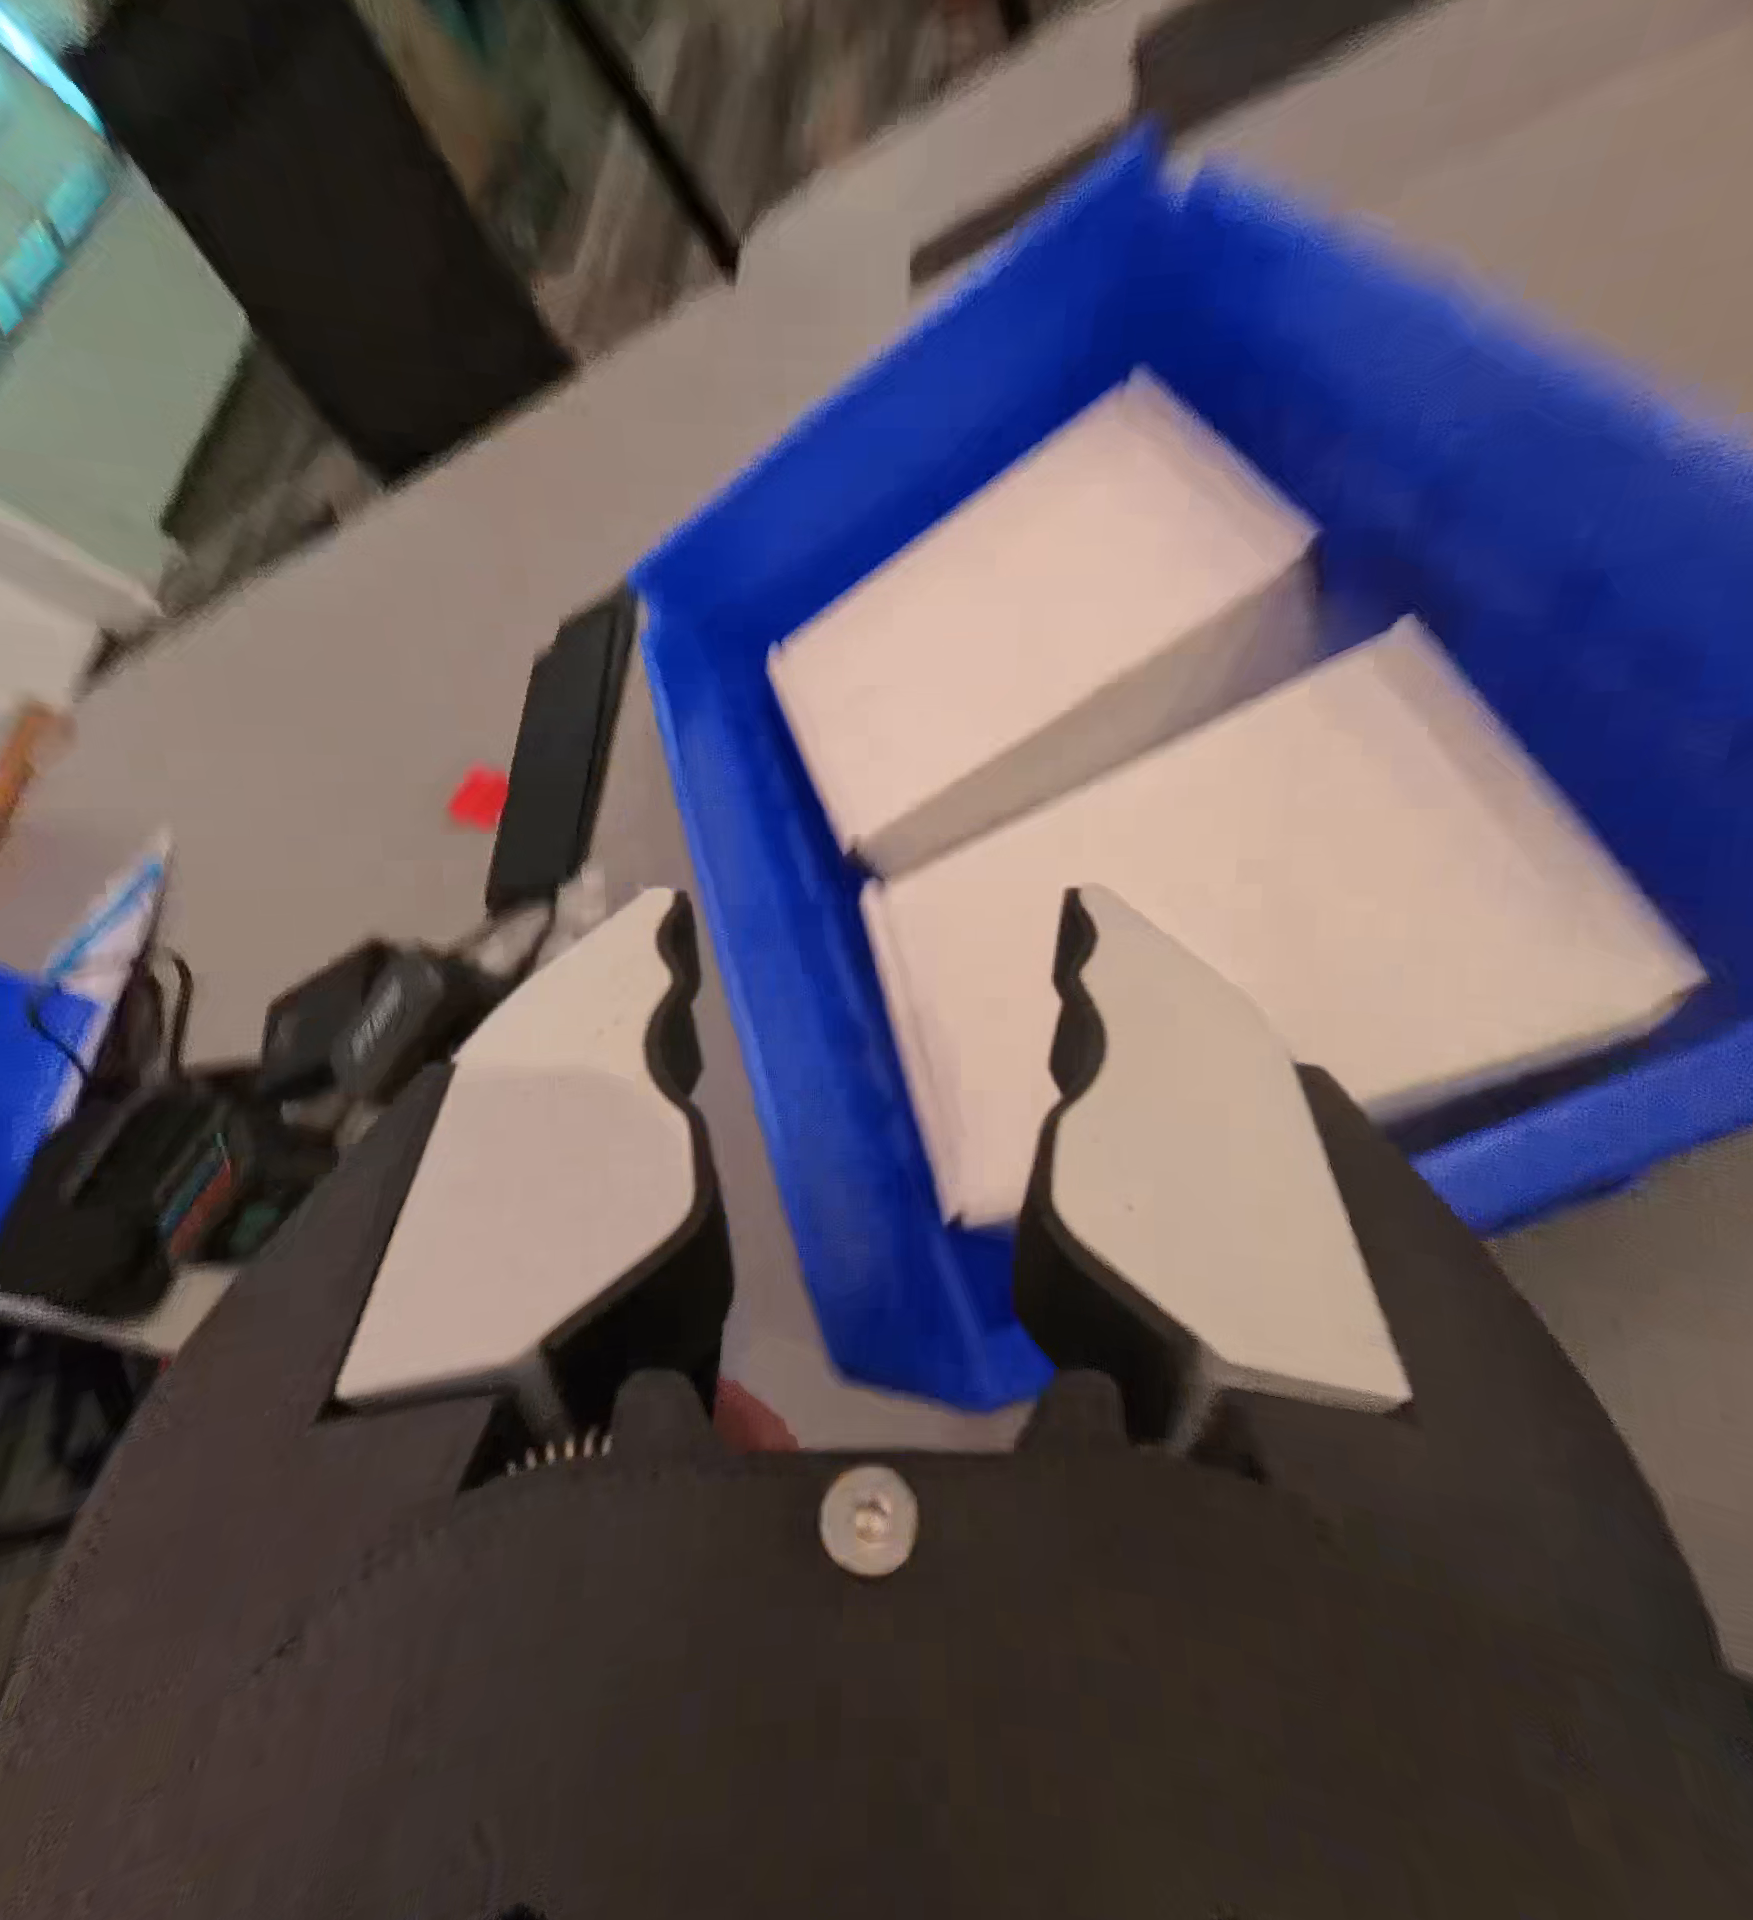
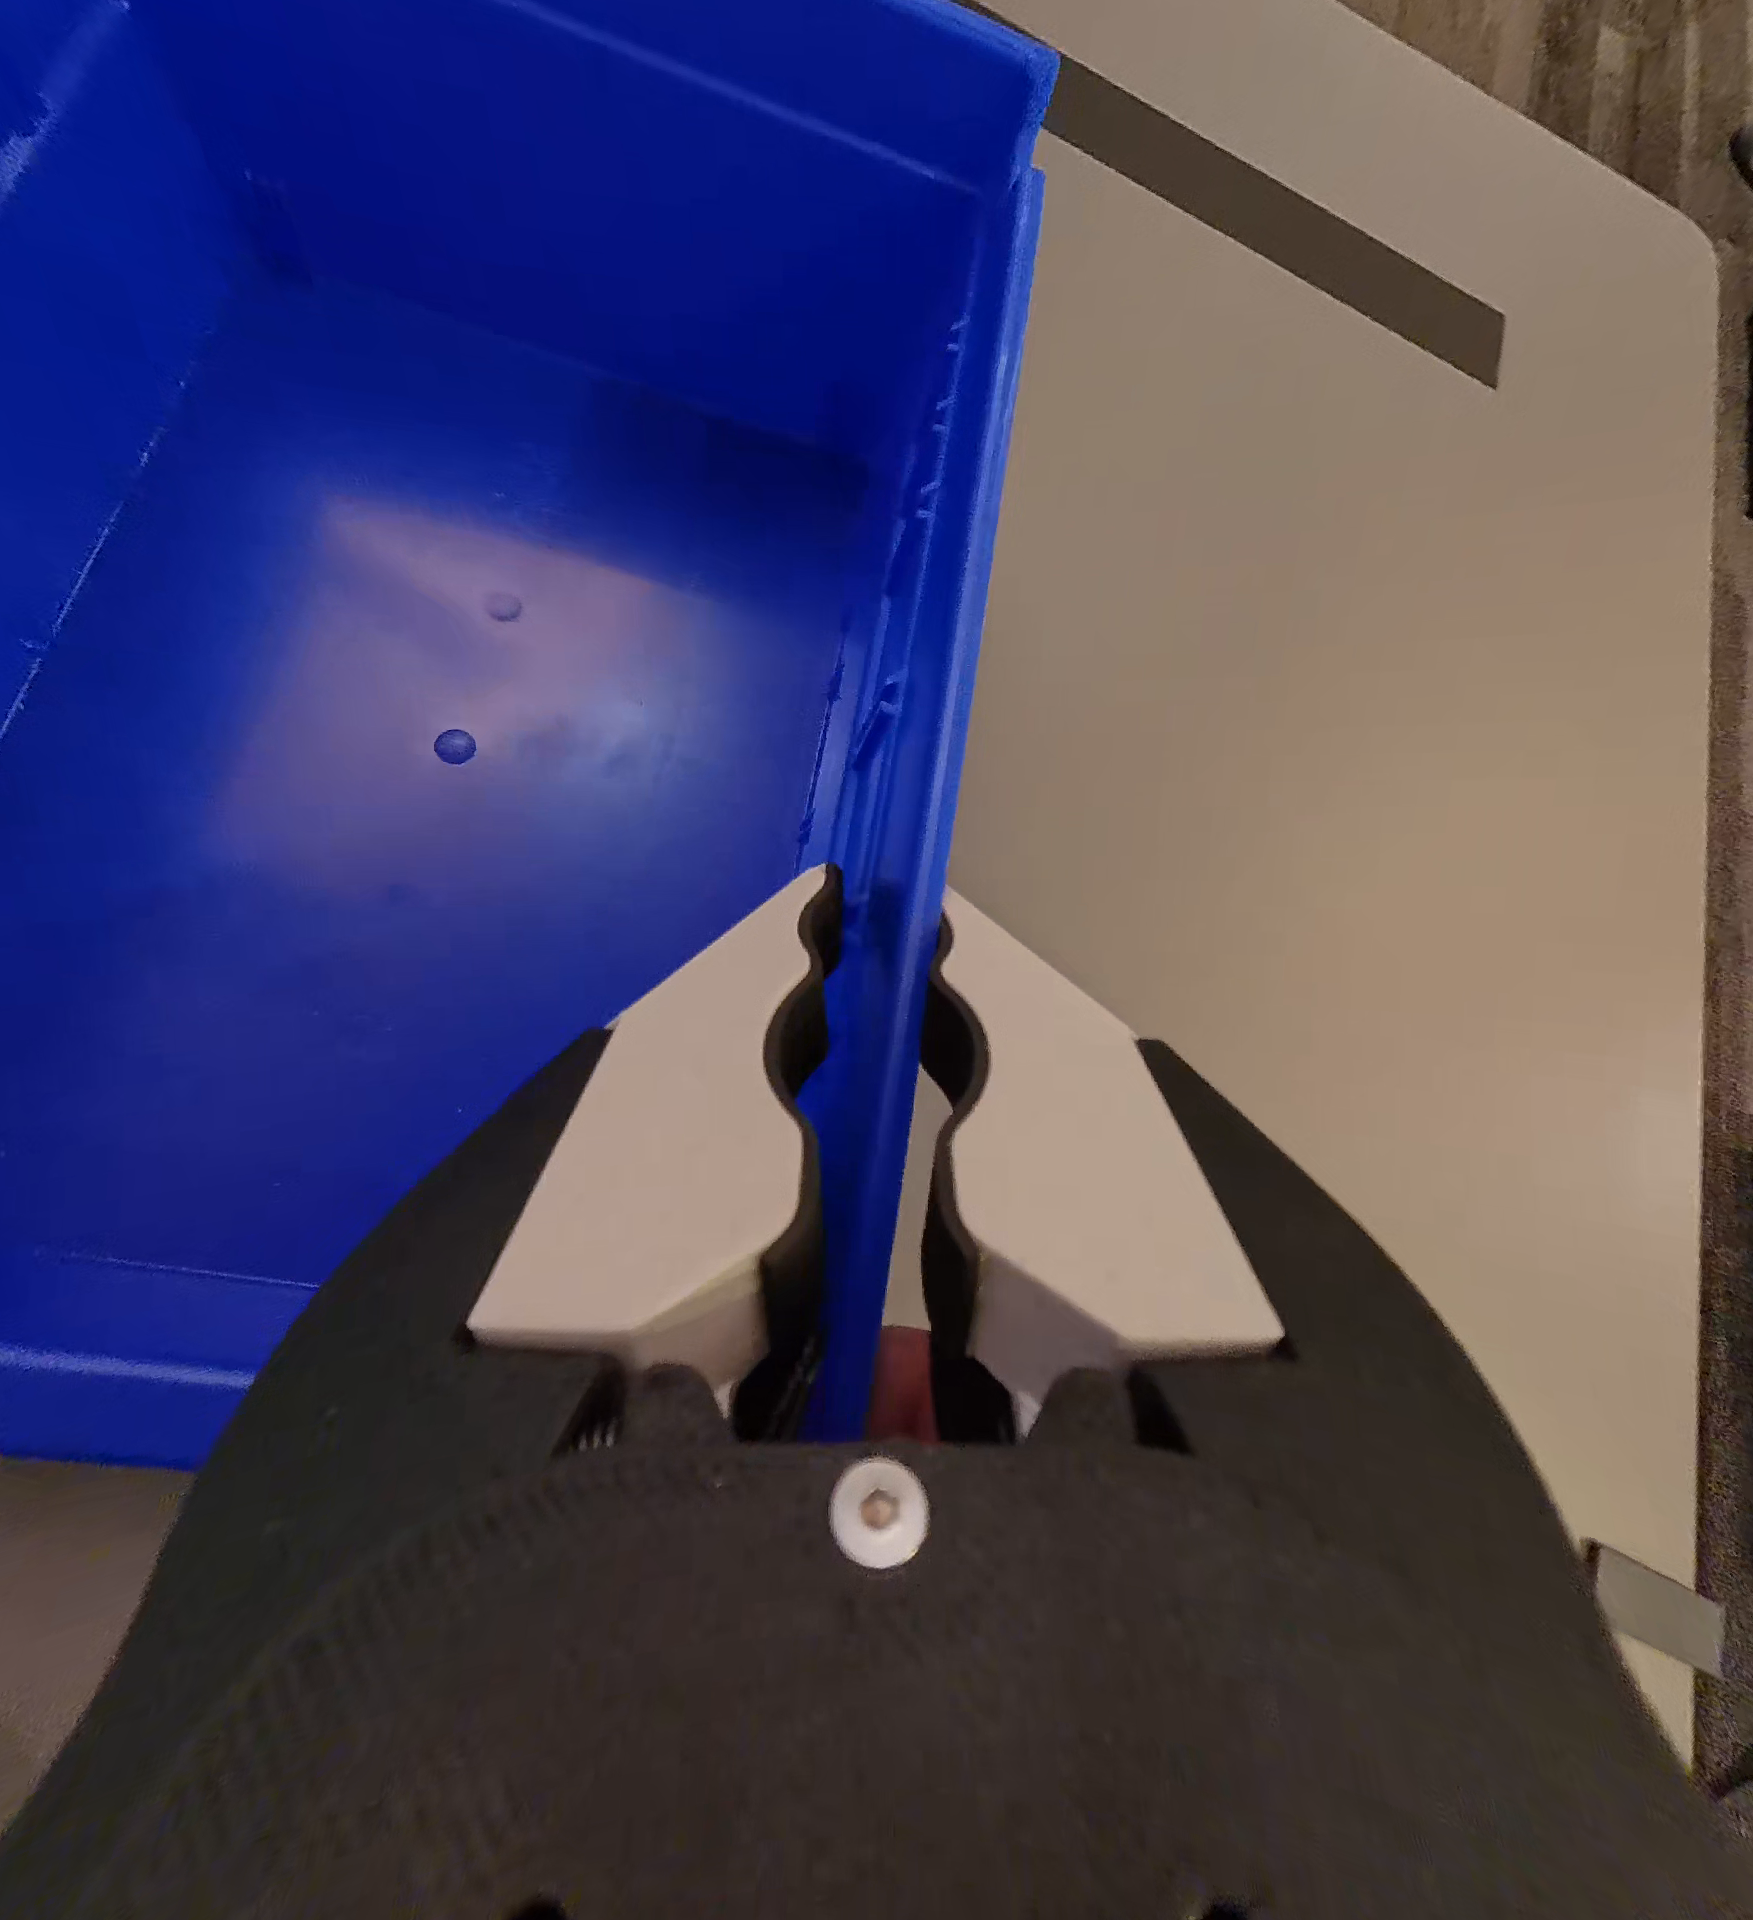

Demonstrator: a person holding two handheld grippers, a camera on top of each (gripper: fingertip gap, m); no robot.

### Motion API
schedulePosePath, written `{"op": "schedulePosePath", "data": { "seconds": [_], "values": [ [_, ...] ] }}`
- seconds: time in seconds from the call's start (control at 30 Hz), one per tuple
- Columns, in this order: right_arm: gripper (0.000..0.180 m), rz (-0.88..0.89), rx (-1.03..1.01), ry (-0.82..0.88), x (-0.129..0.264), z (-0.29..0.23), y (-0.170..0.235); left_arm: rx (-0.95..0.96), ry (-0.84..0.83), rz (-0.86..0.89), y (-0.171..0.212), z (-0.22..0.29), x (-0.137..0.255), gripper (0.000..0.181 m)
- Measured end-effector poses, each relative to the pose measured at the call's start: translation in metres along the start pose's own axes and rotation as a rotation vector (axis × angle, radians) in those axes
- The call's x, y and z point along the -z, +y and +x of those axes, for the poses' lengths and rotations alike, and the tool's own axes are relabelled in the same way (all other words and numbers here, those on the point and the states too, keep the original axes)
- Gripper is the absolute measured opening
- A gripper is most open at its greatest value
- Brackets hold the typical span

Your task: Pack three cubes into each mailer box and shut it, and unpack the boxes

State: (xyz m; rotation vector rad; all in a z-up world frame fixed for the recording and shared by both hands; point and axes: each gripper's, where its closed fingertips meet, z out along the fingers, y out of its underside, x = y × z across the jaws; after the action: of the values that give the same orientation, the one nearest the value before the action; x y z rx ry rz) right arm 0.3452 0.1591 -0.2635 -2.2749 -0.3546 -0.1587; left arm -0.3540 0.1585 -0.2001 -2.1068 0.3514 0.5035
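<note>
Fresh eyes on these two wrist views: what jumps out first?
The bright blue bin dominates the left wrist view, with two closed white mailer boxes side by side inside it, ahead of the open left claw. In the right wrist view, the right claw is clamped on the side wall of a blue bin whose visible interior is bare, on a pale table.

Left wrist view is smearing with motion blur; right one is staying sharp, pale glare pooling on the blue plastic bin's floor [image 2: 498,707].
</note>
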Motion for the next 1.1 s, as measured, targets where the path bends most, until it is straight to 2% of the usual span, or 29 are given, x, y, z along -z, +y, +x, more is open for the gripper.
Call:
{"op": "schedulePosePath", "data": {
  "seconds": [0.13, 0.23, 0.27, 0.37, 0.53, 0.7, 0.77, 0.87, 1.0, 1.1],
  "values": [
    [0.010, -0.008, -0.021, 0.026, -0.001, 0.018, 0.005, 0.085, 0.076, -0.184, 0.061, -0.011, -0.021, 0.069],
    [0.010, -0.015, -0.032, 0.044, 0.000, 0.030, 0.009, 0.133, 0.130, -0.231, 0.080, -0.006, -0.033, 0.045],
    [0.010, -0.020, -0.029, 0.052, 0.000, 0.033, 0.010, 0.154, 0.134, -0.221, 0.080, -0.006, -0.036, 0.030],
    [0.010, -0.022, -0.042, 0.052, 0.000, 0.041, 0.013, 0.171, 0.089, -0.212, 0.079, -0.019, -0.045, 0.017],
    [0.010, -0.029, -0.056, 0.077, -0.001, 0.060, 0.018, 0.238, 0.142, -0.196, 0.076, -0.034, -0.065, 0.014],
    [0.010, -0.039, -0.081, 0.106, 0.000, 0.081, 0.025, 0.221, 0.201, -0.162, 0.070, -0.045, -0.085, 0.013],
    [0.010, -0.044, -0.081, 0.114, 0.000, 0.089, 0.028, 0.155, 0.227, -0.139, 0.067, -0.047, -0.093, 0.014],
    [0.011, -0.052, -0.083, 0.126, 0.001, 0.099, 0.033, 0.189, 0.275, -0.127, 0.063, -0.048, -0.101, 0.012],
    [0.013, -0.049, -0.063, 0.169, 0.003, 0.111, 0.037, 0.132, 0.272, -0.122, 0.061, -0.052, -0.106, 0.015],
    [0.017, -0.059, -0.020, 0.196, 0.003, 0.111, 0.039, 0.044, 0.195, -0.028, 0.045, -0.063, -0.094, 0.033]
  ]
}}
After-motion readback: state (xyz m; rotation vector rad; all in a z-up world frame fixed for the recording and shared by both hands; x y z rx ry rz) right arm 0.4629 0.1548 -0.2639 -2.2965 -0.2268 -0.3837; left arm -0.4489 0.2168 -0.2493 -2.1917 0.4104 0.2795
